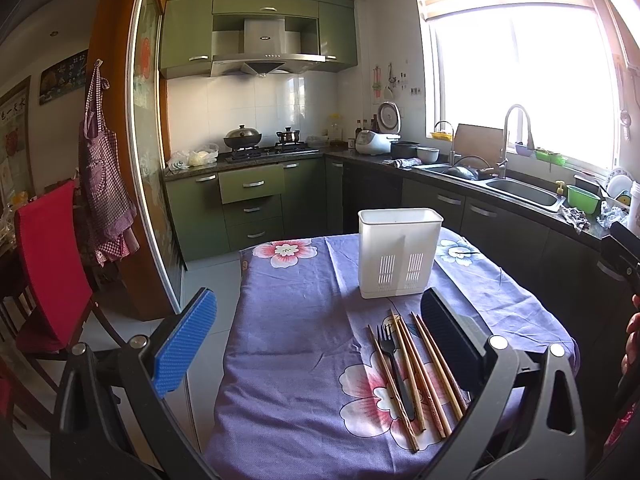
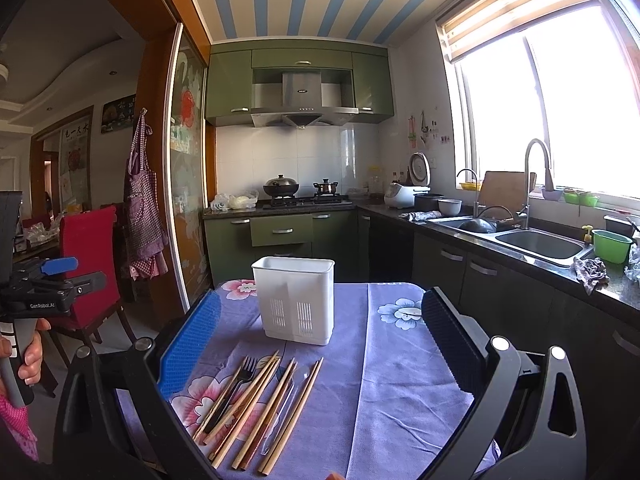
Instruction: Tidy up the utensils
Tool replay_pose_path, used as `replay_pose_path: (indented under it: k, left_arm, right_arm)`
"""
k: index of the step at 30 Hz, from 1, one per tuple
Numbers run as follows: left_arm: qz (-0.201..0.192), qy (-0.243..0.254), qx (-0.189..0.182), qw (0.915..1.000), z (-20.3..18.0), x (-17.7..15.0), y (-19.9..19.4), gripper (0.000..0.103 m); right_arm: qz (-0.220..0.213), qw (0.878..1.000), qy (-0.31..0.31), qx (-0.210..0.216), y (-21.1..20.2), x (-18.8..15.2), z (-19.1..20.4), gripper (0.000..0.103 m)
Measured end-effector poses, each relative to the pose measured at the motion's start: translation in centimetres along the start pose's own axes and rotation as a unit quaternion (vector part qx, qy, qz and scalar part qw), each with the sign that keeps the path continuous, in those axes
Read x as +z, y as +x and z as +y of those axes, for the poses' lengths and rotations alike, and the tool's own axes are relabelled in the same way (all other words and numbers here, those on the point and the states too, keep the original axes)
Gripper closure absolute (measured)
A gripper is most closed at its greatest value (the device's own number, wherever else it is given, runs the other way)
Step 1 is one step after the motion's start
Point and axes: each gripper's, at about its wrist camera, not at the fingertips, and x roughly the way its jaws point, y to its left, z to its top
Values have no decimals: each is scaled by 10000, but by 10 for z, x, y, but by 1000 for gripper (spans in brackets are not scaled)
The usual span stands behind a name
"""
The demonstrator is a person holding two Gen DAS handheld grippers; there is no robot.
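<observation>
Left gripper (image 1: 318,338): hovering, fingers spread wide, grasping nothing (ribbed pads, one blue).
Right gripper (image 2: 320,344): gaping likewise, empty.
Chopsticks (image 1: 416,376): slim wooden sticks lying at 5 o'clock beside a black plastic fork (image 1: 394,364).
Holder (image 1: 398,252): white slotted plastic box standing at 12 o'clock on the floral cloth (image 1: 292,360).

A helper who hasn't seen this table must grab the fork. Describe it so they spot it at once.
Find the table with the purple floral cloth and the white slotted utensil holder standing on it. In front of the holder lies a row of wooden chopsticks. The fork lies among them near the row's left end: the only black piece, with tines pointing toward the holder.
</observation>
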Motion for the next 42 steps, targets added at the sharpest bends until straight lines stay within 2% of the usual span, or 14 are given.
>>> replay_pose_path:
  k: [7,17,23,42]
  left_arm:
    - [8,-6,1,10000,-1,0,2,6]
    - [34,33,-3,10000,-3,0,4,6]
    - [48,31,-25,10000,-3,1,5,6]
    - [142,29,-43,9999,-2,-2,10,6]
  right_arm:
    - [-156,9996,37,-248,-6,1,-3,4]
    - [-81,9992,94,-391,-2,0,-3,4]
    - [-149,9971,-6,-741,-3,0,2,4]
    - [-60,9966,31,-819,7,-4,0,4]
